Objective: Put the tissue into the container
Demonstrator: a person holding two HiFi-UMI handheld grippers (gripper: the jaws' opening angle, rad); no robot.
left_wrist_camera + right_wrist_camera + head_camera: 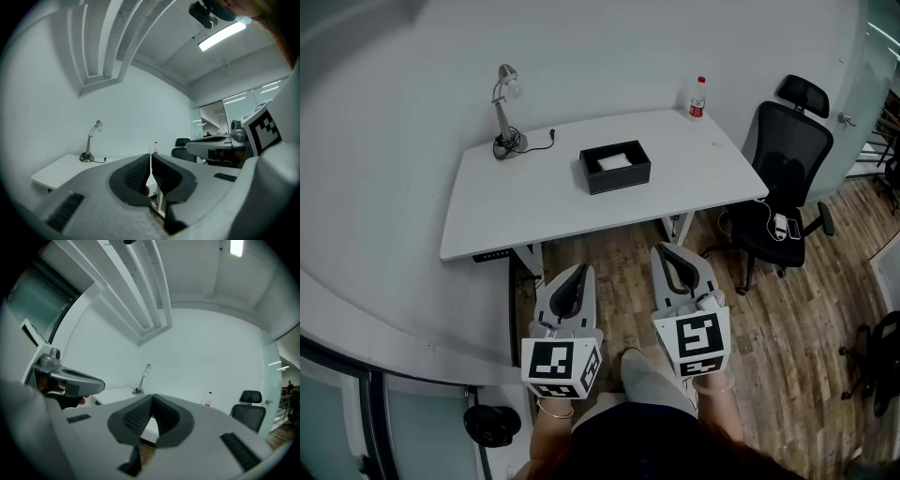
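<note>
One black container (617, 179), white tissue (615, 161) inside; left gripper (577, 272) and right gripper (667, 251) closed, empty, well short of it

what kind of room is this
Most likely an office or a small workroom. A white desk stands against the wall with a desk lamp on it, and a black office chair sits beside it on a wooden floor.

Wall (412, 56): was plain white.
Floor (787, 328): was brown wood plank.
Worktop (534, 206): was white, set near the wall.
Office chair (783, 178): was black, beside the worktop's right end.
Desk lamp (504, 112): stood on the worktop's far left corner.
Ceiling strip light (221, 36): was lit.
</note>
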